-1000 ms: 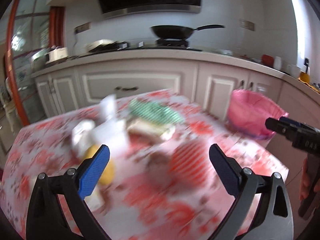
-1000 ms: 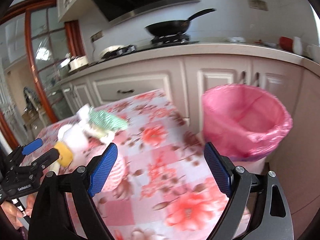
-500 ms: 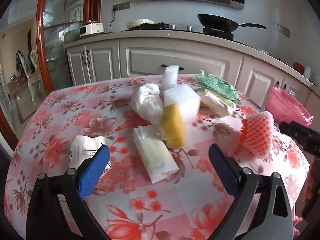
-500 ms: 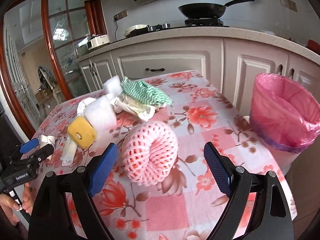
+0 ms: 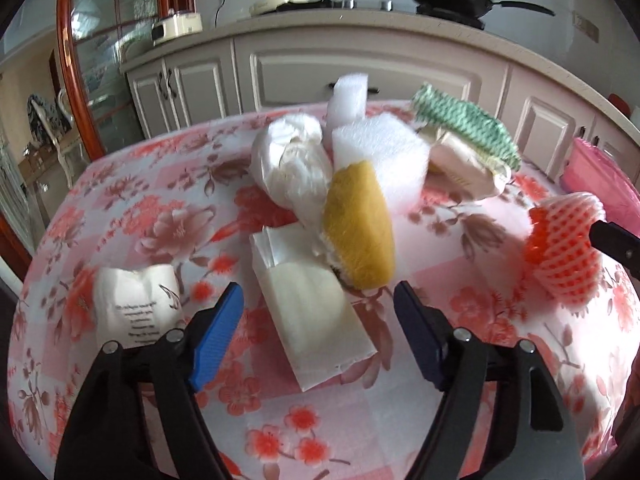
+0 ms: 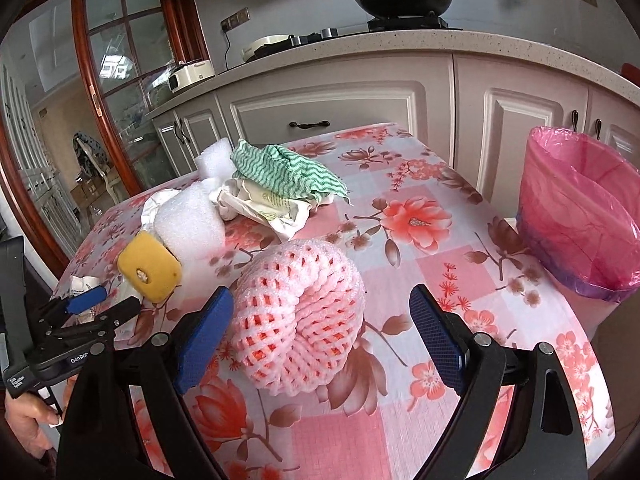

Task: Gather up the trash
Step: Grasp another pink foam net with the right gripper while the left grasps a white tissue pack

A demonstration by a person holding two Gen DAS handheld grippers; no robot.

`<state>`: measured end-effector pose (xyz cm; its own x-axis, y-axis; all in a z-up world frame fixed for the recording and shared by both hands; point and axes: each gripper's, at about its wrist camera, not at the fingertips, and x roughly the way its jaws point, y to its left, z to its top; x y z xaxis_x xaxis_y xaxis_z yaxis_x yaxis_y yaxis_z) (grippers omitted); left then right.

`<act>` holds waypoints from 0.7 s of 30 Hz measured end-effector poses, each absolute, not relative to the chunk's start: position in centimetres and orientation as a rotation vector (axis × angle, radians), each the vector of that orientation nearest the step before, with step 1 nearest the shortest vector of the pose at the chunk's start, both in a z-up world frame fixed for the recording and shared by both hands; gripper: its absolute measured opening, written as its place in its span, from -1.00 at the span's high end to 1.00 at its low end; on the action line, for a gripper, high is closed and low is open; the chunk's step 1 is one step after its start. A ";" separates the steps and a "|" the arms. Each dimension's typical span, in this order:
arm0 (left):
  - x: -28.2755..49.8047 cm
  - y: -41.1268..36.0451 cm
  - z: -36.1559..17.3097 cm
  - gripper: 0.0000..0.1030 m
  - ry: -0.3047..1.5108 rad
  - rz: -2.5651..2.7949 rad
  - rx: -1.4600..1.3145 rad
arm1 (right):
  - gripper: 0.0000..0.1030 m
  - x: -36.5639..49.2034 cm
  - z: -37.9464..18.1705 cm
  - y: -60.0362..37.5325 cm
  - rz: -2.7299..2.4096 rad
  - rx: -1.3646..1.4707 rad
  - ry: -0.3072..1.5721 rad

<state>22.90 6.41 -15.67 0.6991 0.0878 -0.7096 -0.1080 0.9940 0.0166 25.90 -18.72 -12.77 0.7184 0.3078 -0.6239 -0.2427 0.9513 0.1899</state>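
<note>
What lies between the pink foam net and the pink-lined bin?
Nothing: the right wrist view shows only bare floral tablecloth between the foam net and the bin, which stands past the table's edge.

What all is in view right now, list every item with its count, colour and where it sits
foam fruit net: 1, pink, table front, between right gripper's fingers
sponge: 1, yellow, table middle
foam blocks: 2, white, behind sponge
cloth: 1, green-white, atop wrappers, far side
plastic packet: 1, white, before left gripper
paper scrap: 1, white, table left
bin liner: 1, pink, right of table
pan: 1, black, stove
left gripper: open
right gripper: open
</note>
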 end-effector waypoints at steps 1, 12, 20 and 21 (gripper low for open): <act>23.0 6.6 -16.0 -0.39 0.800 0.112 -0.030 | -0.65 26.0 -13.0 -18.7 0.308 0.101 0.711; 23.4 8.0 -17.0 0.07 0.853 0.083 -0.104 | -0.31 26.8 -14.2 -16.2 0.399 0.079 0.742; 21.9 8.0 -16.7 0.32 0.829 0.082 -0.096 | 0.13 25.4 -13.0 -15.9 0.414 0.032 0.688; 21.6 8.0 -16.6 0.33 0.825 0.086 -0.095 | 0.15 25.3 -12.9 -15.9 0.415 0.032 0.685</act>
